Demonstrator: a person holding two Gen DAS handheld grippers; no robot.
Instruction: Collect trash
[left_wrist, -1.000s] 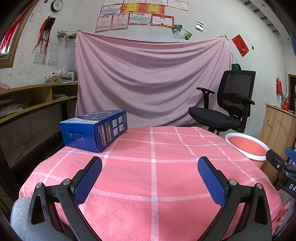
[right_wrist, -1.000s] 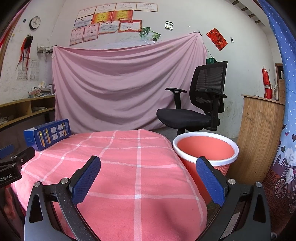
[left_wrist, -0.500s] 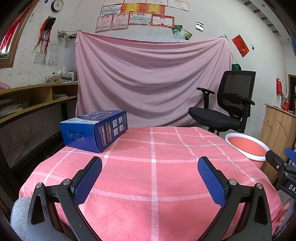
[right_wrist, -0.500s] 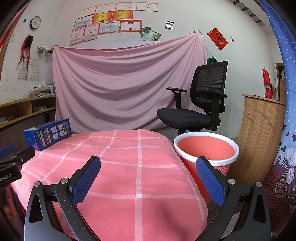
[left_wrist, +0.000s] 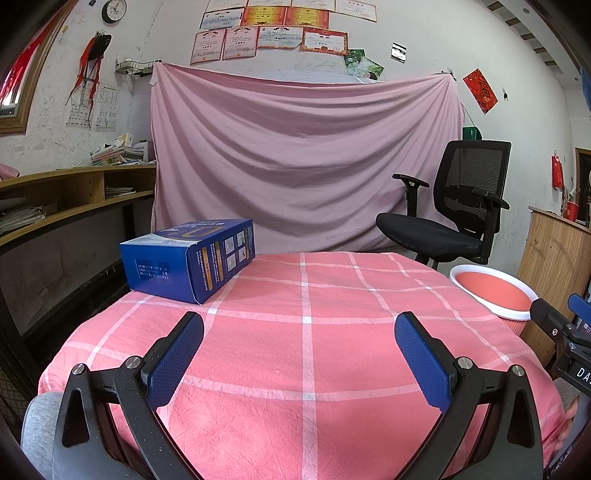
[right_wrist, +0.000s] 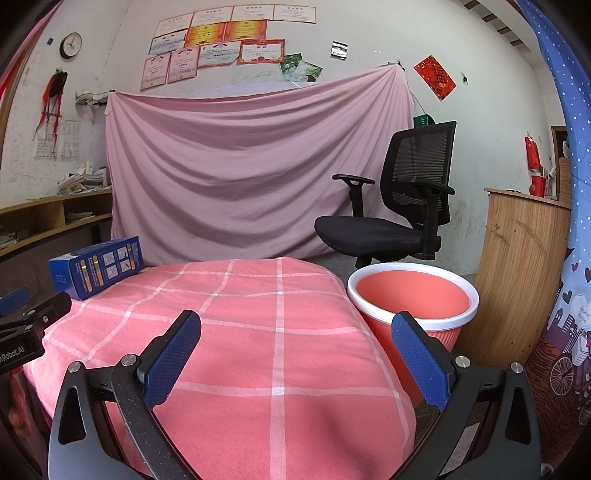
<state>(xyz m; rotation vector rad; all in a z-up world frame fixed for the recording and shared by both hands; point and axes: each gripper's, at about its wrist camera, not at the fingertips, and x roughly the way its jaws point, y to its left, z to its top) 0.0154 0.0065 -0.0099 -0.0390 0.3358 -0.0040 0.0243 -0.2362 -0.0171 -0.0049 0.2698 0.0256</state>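
A blue cardboard box (left_wrist: 190, 256) lies at the far left of the table, which is covered by a pink checked cloth (left_wrist: 303, 332); the right wrist view shows the same box (right_wrist: 96, 266) at its left. A red bin with a white rim (right_wrist: 412, 301) stands on the floor just off the table's right edge, its rim also seen in the left wrist view (left_wrist: 493, 291). My left gripper (left_wrist: 299, 345) hovers open over the near part of the cloth, well short of the box. My right gripper (right_wrist: 296, 341) is open near the table's right side, holding nothing.
A black office chair (left_wrist: 448, 218) stands behind the table in front of a hanging pink sheet (left_wrist: 303, 166). Wooden shelves (left_wrist: 55, 199) run along the left wall. A wooden cabinet (right_wrist: 524, 273) stands right of the bin. A grey-clad knee (left_wrist: 37, 428) shows at lower left.
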